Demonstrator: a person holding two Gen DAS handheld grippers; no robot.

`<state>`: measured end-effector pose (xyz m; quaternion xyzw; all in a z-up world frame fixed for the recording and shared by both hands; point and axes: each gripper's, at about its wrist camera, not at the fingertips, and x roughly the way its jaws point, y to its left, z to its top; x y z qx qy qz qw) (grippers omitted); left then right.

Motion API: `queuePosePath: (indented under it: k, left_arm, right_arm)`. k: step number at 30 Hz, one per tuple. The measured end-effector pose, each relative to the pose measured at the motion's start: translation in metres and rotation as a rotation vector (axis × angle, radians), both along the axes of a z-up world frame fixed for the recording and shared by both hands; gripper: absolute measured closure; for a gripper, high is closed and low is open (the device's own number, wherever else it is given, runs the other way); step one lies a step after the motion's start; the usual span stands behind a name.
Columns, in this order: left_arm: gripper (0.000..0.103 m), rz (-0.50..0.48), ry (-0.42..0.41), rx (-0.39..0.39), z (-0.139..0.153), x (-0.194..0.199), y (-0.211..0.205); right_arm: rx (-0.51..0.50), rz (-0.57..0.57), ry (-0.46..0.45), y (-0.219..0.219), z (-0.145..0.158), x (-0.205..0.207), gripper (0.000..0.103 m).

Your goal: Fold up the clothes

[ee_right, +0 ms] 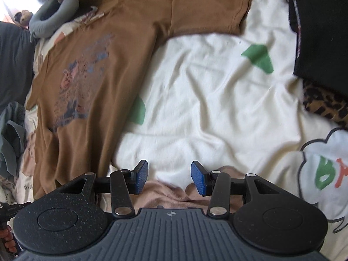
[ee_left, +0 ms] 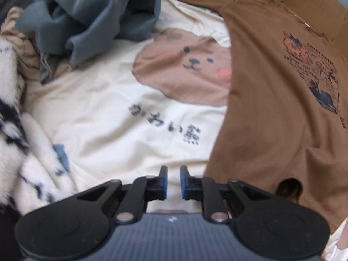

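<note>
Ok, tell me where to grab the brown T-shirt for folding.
Probably the sleeve hem of the brown T-shirt, coming from the cream bear-print bedding side: the shirt lies flat, print up, and that sleeve spreads out with its edge free.

Bear-print bedsheet, perhaps cardboard box.

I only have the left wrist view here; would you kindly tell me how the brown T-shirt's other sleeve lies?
Observer: The brown T-shirt has its far sleeve spread flat on the cream bedcover.
Operator: Thank you. Is the right claw holding anything?
Observer: No, the right claw is open, with nothing between its pads.
Operator: What lies beyond that sleeve?
Observer: A black garment over a leopard-print fabric.
</note>
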<state>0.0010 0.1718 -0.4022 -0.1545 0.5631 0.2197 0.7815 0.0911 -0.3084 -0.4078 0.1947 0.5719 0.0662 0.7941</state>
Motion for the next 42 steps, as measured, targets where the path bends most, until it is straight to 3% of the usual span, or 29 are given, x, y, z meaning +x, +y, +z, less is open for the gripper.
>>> queuePosePath:
  k: [11, 13, 15, 26, 35, 42]
  left_arm:
    - [0.090, -0.023, -0.067, -0.045, -0.008, 0.003, -0.027]
    - [0.080, -0.031, -0.086, -0.043, -0.005, 0.004, -0.031]
    - [0.079, -0.043, -0.104, -0.042, -0.003, 0.003, -0.035]
    - [0.080, 0.022, -0.160, -0.107, -0.004, -0.011, -0.034]
    - [0.080, 0.060, -0.196, -0.070, 0.006, -0.018, -0.016]
    - [0.080, 0.026, -0.171, -0.079, -0.005, -0.018, -0.020]
  right_arm:
    - [-0.013, 0.035, 0.036, 0.017, -0.011, -0.002, 0.052]
    - [-0.016, 0.042, 0.038, 0.019, -0.010, -0.004, 0.052]
    - [-0.020, 0.046, 0.042, 0.019, -0.010, -0.005, 0.052]
    - [-0.037, 0.065, 0.047, 0.024, -0.012, -0.005, 0.052]
    - [-0.018, 0.057, 0.058, 0.025, -0.013, -0.008, 0.052]
    - [-0.012, 0.065, 0.050, 0.026, -0.009, -0.006, 0.052]
